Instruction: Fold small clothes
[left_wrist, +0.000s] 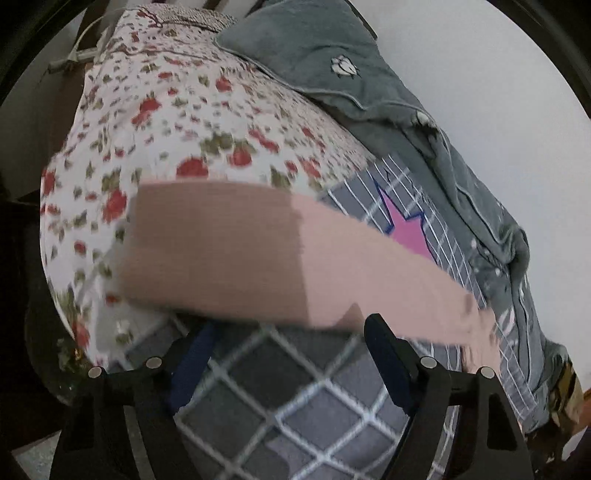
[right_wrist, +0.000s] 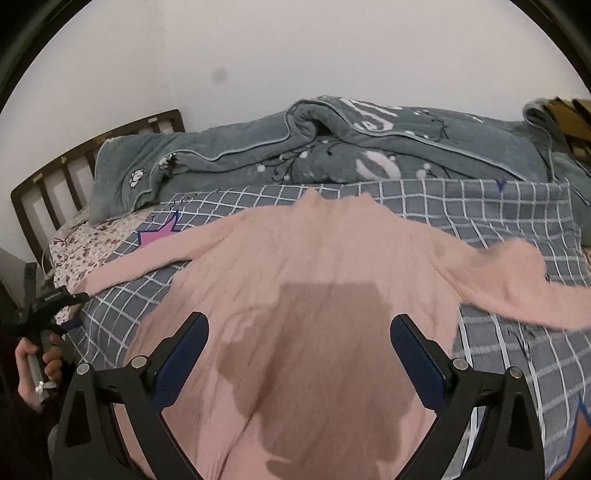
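While the pink sweater lies flat on the bed, collar toward the wall-side blanket, sleeves spread sideways, both tools, left tool and right tool, stand apart, empty.

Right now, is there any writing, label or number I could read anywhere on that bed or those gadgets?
None can be read.
Grey quilt: large white letter-like shapes, creased and cut off, not legible.
Left gripper: a small white label, too tiny and blurred.
Pink sweater: no text.
Checked sheet: no text.
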